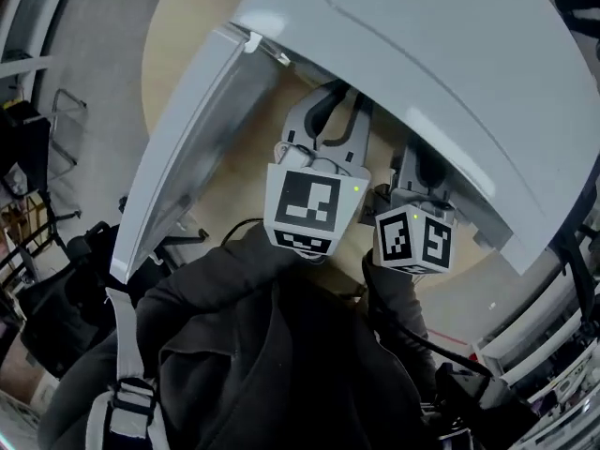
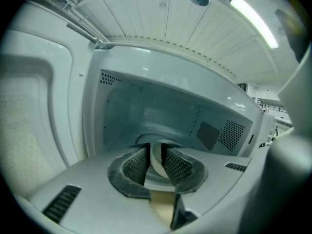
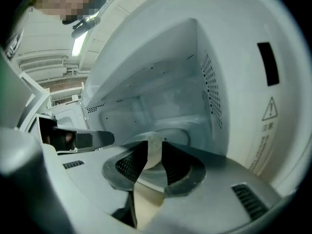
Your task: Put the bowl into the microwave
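The placing seems almost done: the bowl (image 2: 156, 165) sits inside the microwave (image 2: 161, 101) at lower centre, the left gripper (image 2: 155, 150) parted around its rim, the right gripper (image 3: 155, 147) pinching it and needing to release, then withdraw.

Workroom or lab
Ceiling strip lights (image 2: 253, 21) at upper right; a microwave (image 1: 450, 73) on a round wooden table (image 1: 178, 36), grey floor (image 1: 103, 26) around.

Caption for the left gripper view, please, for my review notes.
Left gripper, fingers either side of the bowl rim, inside the open microwave.
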`<state>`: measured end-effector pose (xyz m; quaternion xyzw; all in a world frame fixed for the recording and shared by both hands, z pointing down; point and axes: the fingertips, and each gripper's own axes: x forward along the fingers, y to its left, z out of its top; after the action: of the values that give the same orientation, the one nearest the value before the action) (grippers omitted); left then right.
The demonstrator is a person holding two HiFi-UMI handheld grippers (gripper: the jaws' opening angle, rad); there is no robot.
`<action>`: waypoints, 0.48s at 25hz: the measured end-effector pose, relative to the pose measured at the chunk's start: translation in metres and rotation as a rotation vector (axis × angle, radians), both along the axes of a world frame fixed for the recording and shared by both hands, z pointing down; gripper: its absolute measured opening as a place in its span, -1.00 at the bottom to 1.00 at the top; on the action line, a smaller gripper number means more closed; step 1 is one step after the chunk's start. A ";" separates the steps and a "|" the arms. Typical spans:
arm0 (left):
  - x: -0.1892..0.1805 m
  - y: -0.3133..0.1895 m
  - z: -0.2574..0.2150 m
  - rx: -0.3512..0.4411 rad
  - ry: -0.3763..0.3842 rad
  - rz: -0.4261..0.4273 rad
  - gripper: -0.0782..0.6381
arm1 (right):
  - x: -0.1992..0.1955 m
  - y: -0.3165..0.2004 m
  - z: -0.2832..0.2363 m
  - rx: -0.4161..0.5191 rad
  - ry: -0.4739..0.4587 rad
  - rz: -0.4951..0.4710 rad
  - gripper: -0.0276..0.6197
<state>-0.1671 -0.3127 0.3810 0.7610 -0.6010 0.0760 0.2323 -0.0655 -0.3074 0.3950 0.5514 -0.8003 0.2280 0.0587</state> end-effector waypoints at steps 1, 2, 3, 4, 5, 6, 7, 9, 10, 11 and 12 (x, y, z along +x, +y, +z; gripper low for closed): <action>-0.003 0.010 0.002 -0.002 0.006 -0.001 -0.60 | -0.002 0.010 0.002 -0.002 0.006 0.001 -0.68; -0.005 0.019 0.004 -0.006 0.012 -0.003 -0.60 | -0.004 0.018 0.004 -0.005 0.014 0.000 -0.68; -0.006 0.026 0.007 -0.009 0.018 -0.004 -0.60 | -0.005 0.025 0.005 -0.008 0.023 -0.001 -0.68; -0.007 0.032 0.009 -0.011 0.023 -0.004 -0.60 | -0.006 0.031 0.008 -0.011 0.032 -0.006 -0.68; -0.007 0.037 0.012 -0.011 0.028 -0.002 -0.60 | -0.008 0.037 0.011 -0.015 0.042 -0.014 -0.68; -0.006 0.042 0.015 -0.011 0.034 0.005 -0.68 | -0.011 0.042 0.015 -0.021 0.050 -0.025 -0.69; -0.005 0.046 0.018 -0.011 0.042 0.015 -0.76 | -0.015 0.048 0.019 -0.028 0.055 -0.038 -0.73; -0.001 0.051 0.023 -0.015 0.055 0.039 -0.76 | -0.023 0.053 0.026 -0.044 0.062 -0.065 -0.88; 0.001 0.051 0.025 -0.018 0.059 0.048 -0.76 | -0.026 0.054 0.029 -0.053 0.066 -0.075 -0.88; 0.003 0.051 0.027 -0.023 0.062 0.057 -0.76 | -0.029 0.054 0.031 -0.063 0.070 -0.083 -0.88; 0.006 0.051 0.029 -0.029 0.062 0.065 -0.76 | -0.032 0.053 0.034 -0.074 0.072 -0.090 -0.88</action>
<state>-0.1615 -0.2619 0.4098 0.7787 -0.5672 0.0687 0.2592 -0.0975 -0.2542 0.4285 0.5203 -0.8126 0.2345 0.1182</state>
